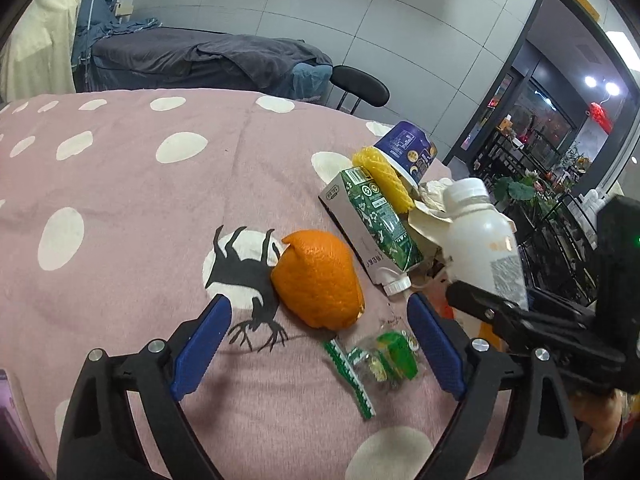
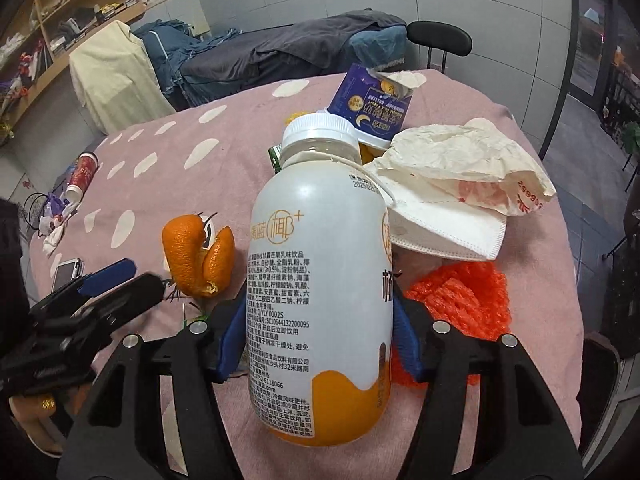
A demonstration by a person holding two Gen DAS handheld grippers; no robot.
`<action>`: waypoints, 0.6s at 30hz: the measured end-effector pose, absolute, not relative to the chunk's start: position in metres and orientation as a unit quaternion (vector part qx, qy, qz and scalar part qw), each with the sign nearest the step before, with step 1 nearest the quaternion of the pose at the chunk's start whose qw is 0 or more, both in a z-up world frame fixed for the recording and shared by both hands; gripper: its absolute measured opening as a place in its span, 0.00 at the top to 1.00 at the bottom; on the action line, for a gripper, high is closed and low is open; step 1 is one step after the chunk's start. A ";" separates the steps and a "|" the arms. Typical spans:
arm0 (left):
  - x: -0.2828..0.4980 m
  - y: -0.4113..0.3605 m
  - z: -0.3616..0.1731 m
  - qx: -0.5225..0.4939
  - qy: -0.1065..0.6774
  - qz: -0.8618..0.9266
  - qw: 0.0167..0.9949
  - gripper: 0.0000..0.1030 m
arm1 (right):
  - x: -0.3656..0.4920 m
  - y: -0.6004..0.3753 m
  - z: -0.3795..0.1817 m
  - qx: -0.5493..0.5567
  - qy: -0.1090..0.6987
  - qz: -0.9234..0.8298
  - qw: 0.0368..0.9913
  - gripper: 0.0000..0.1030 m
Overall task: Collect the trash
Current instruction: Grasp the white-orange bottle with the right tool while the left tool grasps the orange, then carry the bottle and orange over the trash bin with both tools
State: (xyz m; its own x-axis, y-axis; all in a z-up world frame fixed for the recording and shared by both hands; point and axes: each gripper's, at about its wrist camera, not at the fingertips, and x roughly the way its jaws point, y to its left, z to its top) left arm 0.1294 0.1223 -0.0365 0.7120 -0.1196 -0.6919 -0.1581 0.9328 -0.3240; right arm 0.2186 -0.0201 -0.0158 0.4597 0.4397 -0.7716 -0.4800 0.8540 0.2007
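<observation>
My right gripper [image 2: 320, 308] is shut on a white drink bottle [image 2: 320, 272] with an orange base, its blue pads pressing both sides. The same bottle [image 1: 480, 248] shows at the right of the left wrist view. My left gripper [image 1: 318, 302] stands open over the pink dotted cloth [image 1: 120, 208]. Just past its fingertips lies an orange peel [image 1: 316, 276], and a green wrapper [image 1: 384, 356] lies between its fingers. Behind them are a green carton [image 1: 372, 216], a yellow foam net [image 1: 384, 176] and a blue yogurt cup [image 1: 408, 152].
A face mask [image 2: 448, 228], a crumpled paper bag [image 2: 460, 164] and a red foam net [image 2: 460, 296] lie right of the bottle. At the far left are a tipped paper cup [image 2: 82, 176] and a phone [image 2: 68, 272]. Beyond the table stands a black chair [image 1: 360, 84].
</observation>
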 end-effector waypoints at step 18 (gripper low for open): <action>0.167 0.139 -0.055 -0.232 0.412 0.020 0.881 0.62 | 0.174 -0.055 0.003 0.020 0.372 0.265 0.890 0.40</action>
State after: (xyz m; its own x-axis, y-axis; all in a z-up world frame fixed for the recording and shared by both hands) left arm 0.1670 0.1392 -0.0546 0.6602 -0.1559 -0.7347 -0.2269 0.8911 -0.3930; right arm 0.1745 -0.0551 0.0033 0.5835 0.4859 -0.6507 -0.4562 0.8590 0.2324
